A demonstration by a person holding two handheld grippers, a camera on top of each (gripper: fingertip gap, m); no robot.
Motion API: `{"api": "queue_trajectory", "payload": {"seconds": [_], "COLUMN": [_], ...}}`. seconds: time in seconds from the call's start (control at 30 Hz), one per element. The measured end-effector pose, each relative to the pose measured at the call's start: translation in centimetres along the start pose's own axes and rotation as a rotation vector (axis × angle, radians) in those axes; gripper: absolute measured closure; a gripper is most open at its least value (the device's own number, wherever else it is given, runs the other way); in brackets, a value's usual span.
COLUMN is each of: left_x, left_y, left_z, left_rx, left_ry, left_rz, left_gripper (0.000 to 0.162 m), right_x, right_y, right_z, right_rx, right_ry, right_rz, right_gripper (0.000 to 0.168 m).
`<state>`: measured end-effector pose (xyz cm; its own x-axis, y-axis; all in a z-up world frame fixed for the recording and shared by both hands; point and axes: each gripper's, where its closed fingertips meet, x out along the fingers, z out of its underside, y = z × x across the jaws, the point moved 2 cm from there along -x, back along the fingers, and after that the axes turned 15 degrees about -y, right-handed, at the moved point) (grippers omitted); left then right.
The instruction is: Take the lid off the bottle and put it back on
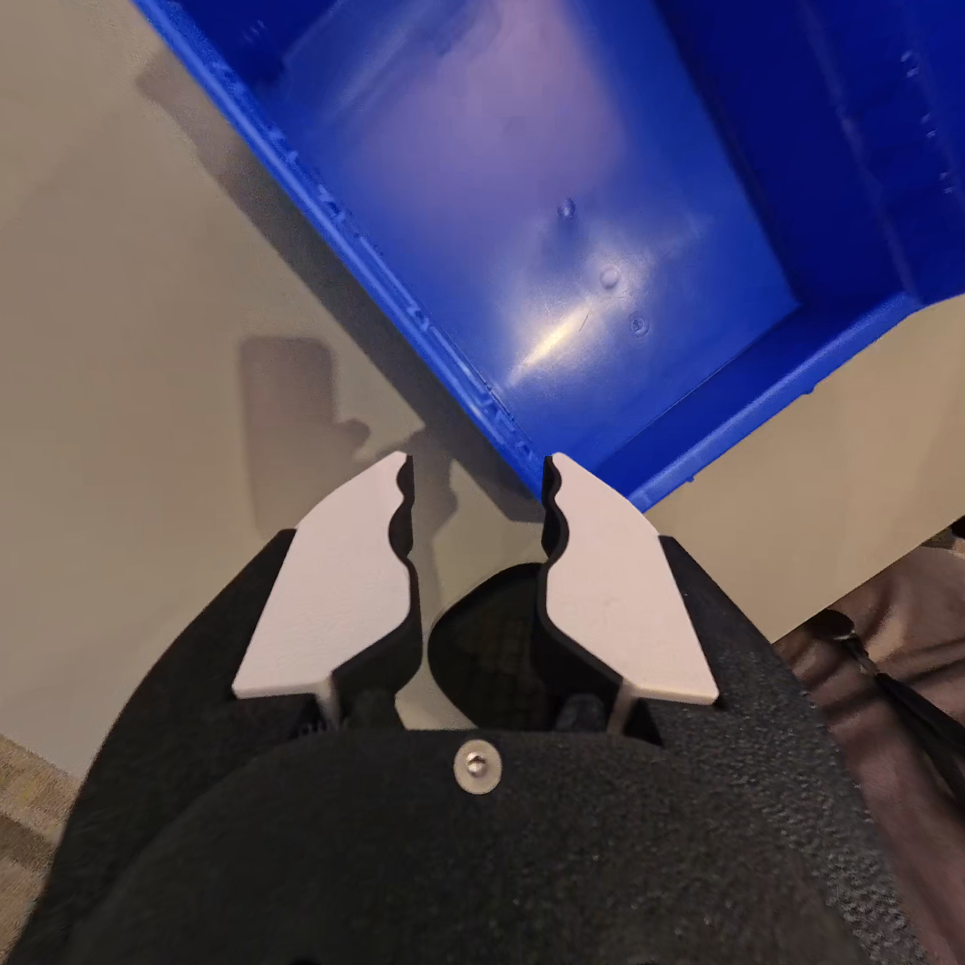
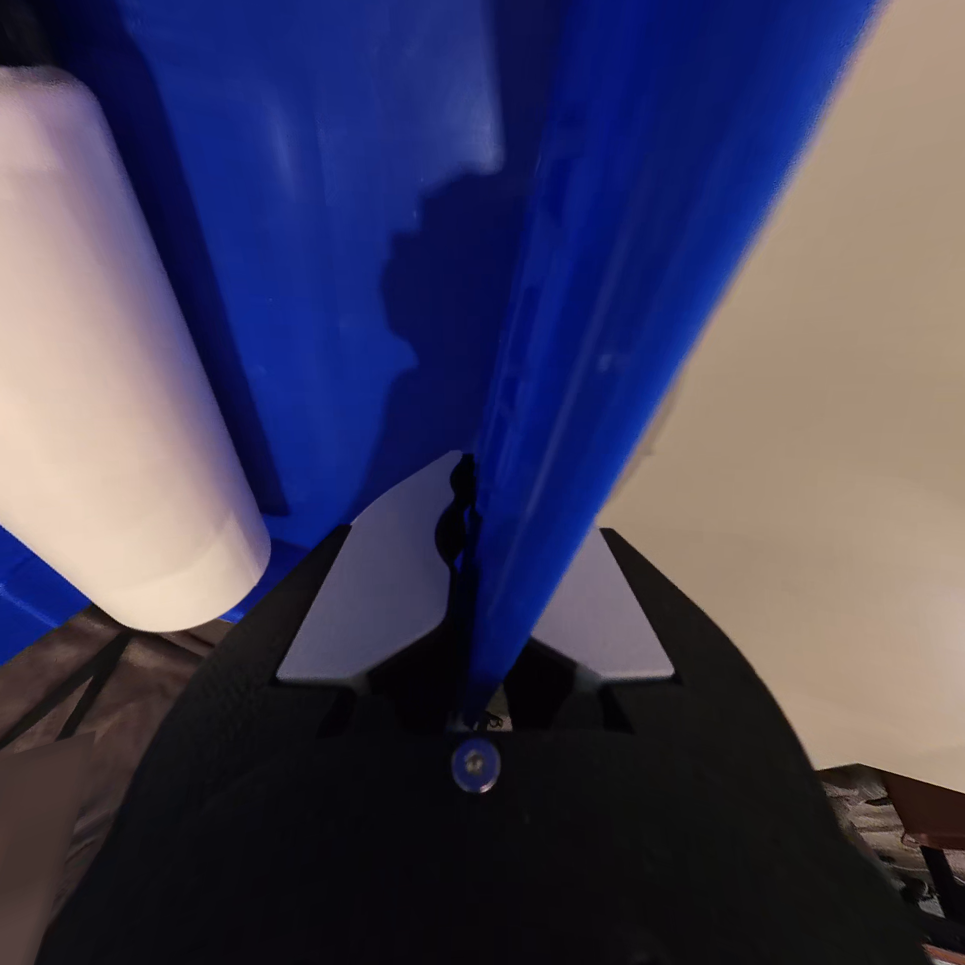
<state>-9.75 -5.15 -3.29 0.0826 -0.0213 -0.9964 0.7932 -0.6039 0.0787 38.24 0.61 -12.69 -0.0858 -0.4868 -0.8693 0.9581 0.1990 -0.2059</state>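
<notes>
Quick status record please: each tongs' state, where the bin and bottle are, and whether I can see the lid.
left tongs: open, empty, over the table at the bin's corner
right tongs: shut on the bin wall, one finger inside, one outside
bin: blue; the part seen from the left wrist is empty
bottle: white, inside the bin, left of the right tongs, ungripped
lid: not discernible in either view

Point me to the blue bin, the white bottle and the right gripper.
blue bin (image 1: 548,219): left wrist view, inner floor.
white bottle (image 2: 104,365): right wrist view, side of body.
right gripper (image 2: 472,459): right wrist view, fingertips, clamped on bin wall.
</notes>
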Motion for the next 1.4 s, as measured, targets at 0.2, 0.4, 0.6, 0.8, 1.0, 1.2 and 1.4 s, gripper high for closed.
{"api": "queue_trajectory", "payload": {"seconds": [0.2, 0.4, 0.6, 0.8, 1.0, 1.2, 1.4], "left_x": [-4.4, -6.7, -7.8, -8.9, -10.7, -15.3, -17.7], "left_y": [-1.9, -3.1, -3.7, -4.9, -8.1, -10.9, -9.7], "left_z": [2.7, 4.8, 5.6, 5.9, 10.4, 15.6, 17.4], "left_rx": [-0.06, -0.105, -0.136, -0.185, -0.344, -0.539, -0.565], "left_ry": [0.16, 0.261, 0.315, 0.377, 0.483, 0.788, 0.917], "left_rz": [-0.004, 0.001, 0.005, -0.029, 0.018, -0.005, -0.071], "left_gripper": [0.116, 0.116, 0.117, 0.116, 0.111, 0.112, 0.108], "right_x": [-1.7, -6.8, -14.7, -17.7, -15.4, -12.2, -8.0], "right_y": [0.7, -1.0, -7.4, -18.6, -32.0, -44.3, -53.9], "right_z": [1.2, 2.0, 2.9, -0.1, -6.1, -11.1, -14.2], "right_rx": [0.031, 0.044, 0.019, -0.117, -0.352, -0.558, -0.685], "right_ry": [0.02, 0.078, 0.071, 0.037, -0.001, -0.041, -0.094], "right_rz": [0.015, 0.03, 0.134, 0.171, 0.179, 0.217, 0.209], "right_gripper": [0.162, 0.162, 0.162, 0.16, 0.161, 0.161, 0.16]}}
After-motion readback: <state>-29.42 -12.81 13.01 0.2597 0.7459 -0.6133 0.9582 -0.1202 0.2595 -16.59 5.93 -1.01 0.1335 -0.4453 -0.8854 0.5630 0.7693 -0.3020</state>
